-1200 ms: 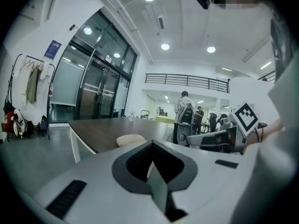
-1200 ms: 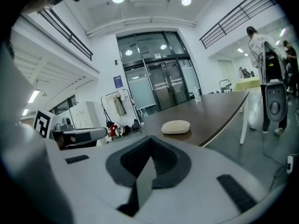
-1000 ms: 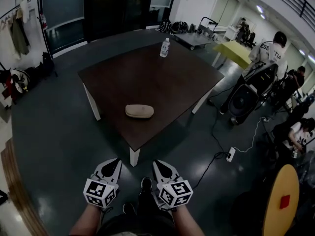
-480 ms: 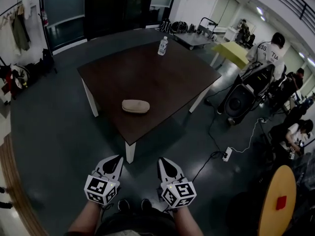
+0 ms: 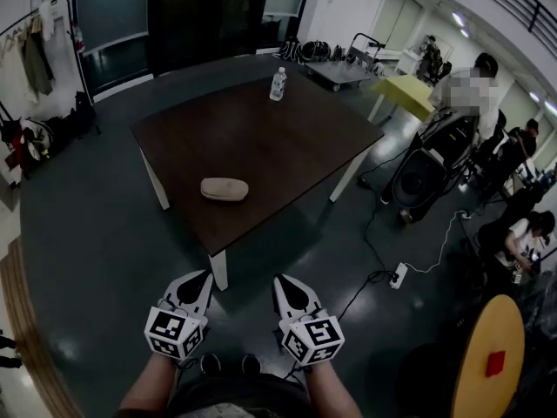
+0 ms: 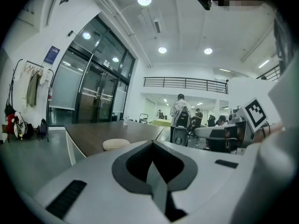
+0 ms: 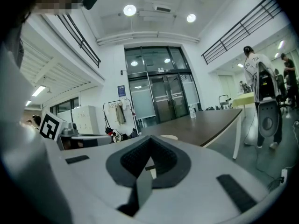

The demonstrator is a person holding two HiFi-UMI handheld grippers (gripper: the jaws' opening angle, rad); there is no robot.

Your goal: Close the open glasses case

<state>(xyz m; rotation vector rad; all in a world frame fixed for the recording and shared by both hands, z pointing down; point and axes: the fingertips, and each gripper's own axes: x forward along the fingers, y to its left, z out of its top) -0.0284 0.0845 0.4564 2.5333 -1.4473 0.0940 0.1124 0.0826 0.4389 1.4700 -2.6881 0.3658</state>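
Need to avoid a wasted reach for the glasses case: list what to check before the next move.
1. Left tool empty, jaws together: ok.
2. Right tool empty, jaws together: ok.
3. Glasses case within reach: not ok; it lies on the table, and both tools hang low, short of the near edge.
4. Case lid open or shut: cannot tell from this far.
5. Room around the case: ok; the bottle stands apart at the far edge.

glasses case (image 5: 224, 189) lies on the table (image 5: 287, 155), near side — bottle (image 5: 278, 84) stands at the far edge, well apart.
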